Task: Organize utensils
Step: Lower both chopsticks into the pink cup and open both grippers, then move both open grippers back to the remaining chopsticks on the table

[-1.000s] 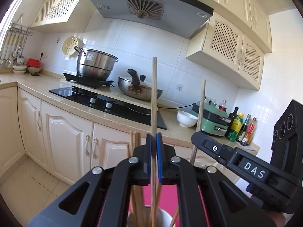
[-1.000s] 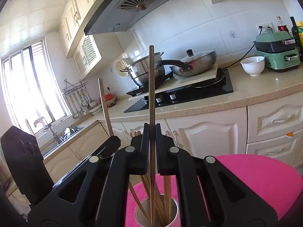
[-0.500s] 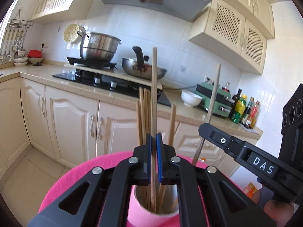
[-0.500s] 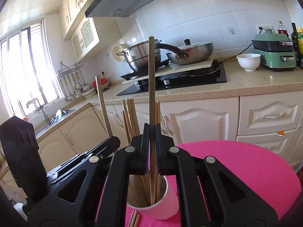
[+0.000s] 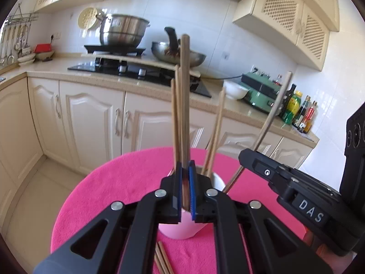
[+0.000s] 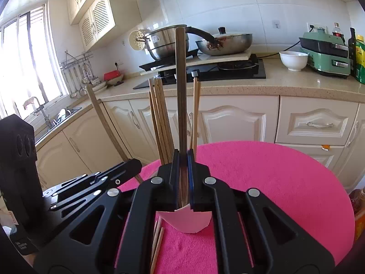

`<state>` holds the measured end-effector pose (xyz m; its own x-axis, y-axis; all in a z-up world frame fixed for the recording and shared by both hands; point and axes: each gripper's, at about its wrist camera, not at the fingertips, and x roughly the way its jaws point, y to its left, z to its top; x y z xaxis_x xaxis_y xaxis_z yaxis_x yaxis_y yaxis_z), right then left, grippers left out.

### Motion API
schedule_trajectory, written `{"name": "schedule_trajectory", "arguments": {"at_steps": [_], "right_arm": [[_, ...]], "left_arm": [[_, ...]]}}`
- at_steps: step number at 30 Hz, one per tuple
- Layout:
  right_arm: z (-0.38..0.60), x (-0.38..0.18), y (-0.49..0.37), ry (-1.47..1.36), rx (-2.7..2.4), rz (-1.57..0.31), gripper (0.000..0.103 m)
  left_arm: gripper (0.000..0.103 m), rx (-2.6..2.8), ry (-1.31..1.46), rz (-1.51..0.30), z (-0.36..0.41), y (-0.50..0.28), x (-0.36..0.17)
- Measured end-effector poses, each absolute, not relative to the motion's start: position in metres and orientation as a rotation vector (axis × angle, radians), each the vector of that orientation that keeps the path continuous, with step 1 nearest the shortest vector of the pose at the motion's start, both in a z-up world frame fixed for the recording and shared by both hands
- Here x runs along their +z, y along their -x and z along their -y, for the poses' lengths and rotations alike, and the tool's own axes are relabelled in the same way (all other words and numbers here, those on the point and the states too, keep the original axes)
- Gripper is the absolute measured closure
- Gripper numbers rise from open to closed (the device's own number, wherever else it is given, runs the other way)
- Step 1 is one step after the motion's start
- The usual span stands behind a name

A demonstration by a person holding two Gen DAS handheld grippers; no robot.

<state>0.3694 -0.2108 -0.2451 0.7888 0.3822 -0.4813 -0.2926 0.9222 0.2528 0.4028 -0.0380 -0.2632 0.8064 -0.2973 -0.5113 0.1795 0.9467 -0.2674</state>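
My left gripper point(image 5: 186, 182) is shut on an upright wooden chopstick point(image 5: 184, 91), right above a white cup point(image 5: 182, 228) that holds several more chopsticks point(image 5: 214, 132). The right gripper point(image 6: 183, 159) is shut on a second upright chopstick point(image 6: 181, 91) over the same cup point(image 6: 189, 219). Each gripper shows in the other's view: the right gripper point(image 5: 245, 159) with its slanted chopstick point(image 5: 269, 118), whose lower end reaches the cup's right rim, and the left gripper point(image 6: 134, 163) with its chopstick point(image 6: 107, 125). Whether the held tips touch the cup's bottom is hidden.
The cup stands on a round table under a pink cloth point(image 5: 118, 182). Loose chopsticks point(image 5: 163, 260) lie on the cloth in front of the cup. Behind are cream cabinets point(image 5: 91, 118), a counter with a hob point(image 5: 136, 70), pots, a white bowl point(image 6: 293, 60) and bottles.
Both grippers have sunk and tipped downward with their chopsticks. The cup and pink table have risen into fuller view, and the held sticks now stand among those in the cup.
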Motion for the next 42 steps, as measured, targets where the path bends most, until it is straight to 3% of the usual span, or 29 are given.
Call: {"name": "schedule_trajectory", "arguments": {"at_steps": [3, 12, 14, 15, 16, 24, 30, 32, 34, 35, 37, 42], "right_arm": [[0.208, -0.251, -0.369, -0.154, 0.358, -0.573, 0.096], [0.209, -0.249, -0.364, -0.184, 0.342, -0.585, 0.092], [0.211, -0.246, -0.361, -0.188, 0.319, -0.579, 0.071], [0.212, -0.244, -0.358, -0.188, 0.309, -0.570, 0.047], [0.213, -0.242, -0.355, -0.186, 0.301, -0.556, 0.044], [0.219, -0.233, -0.338, -0.131, 0.294, -0.589, 0.044], [0.209, -0.255, -0.311, -0.019, 0.322, -0.728, 0.045], [0.199, -0.272, -0.302, 0.025, 0.356, -0.814, 0.048], [0.186, -0.288, -0.296, 0.055, 0.402, -0.897, 0.069], [0.175, -0.300, -0.293, 0.084, 0.427, -0.955, 0.069], [0.161, -0.314, -0.289, 0.109, 0.474, -1.019, 0.081], [0.134, -0.337, -0.288, 0.126, 0.537, -1.140, 0.083]], "left_arm": [[0.071, -0.241, 0.228, -0.604, 0.035, -0.402, -0.263], [0.068, -0.195, 0.230, -0.657, 0.020, -0.386, -0.259], [0.068, -0.153, 0.216, -0.685, 0.015, -0.381, -0.259], [0.068, -0.134, 0.212, -0.711, 0.011, -0.379, -0.262], [0.068, -0.134, 0.217, -0.727, 0.008, -0.377, -0.263], [0.068, -0.102, 0.238, -0.839, -0.013, -0.348, -0.278], [0.068, -0.078, 0.245, -0.953, -0.022, -0.329, -0.303], [0.068, -0.077, 0.247, -0.978, -0.024, -0.326, -0.309], [0.068, -0.082, 0.248, -0.992, -0.025, -0.323, -0.314], [0.068, -0.084, 0.252, -1.000, -0.026, -0.322, -0.317], [0.068, -0.083, 0.256, -1.007, -0.027, -0.320, -0.321], [0.068, -0.087, 0.253, -1.018, -0.027, -0.315, -0.324]]}}
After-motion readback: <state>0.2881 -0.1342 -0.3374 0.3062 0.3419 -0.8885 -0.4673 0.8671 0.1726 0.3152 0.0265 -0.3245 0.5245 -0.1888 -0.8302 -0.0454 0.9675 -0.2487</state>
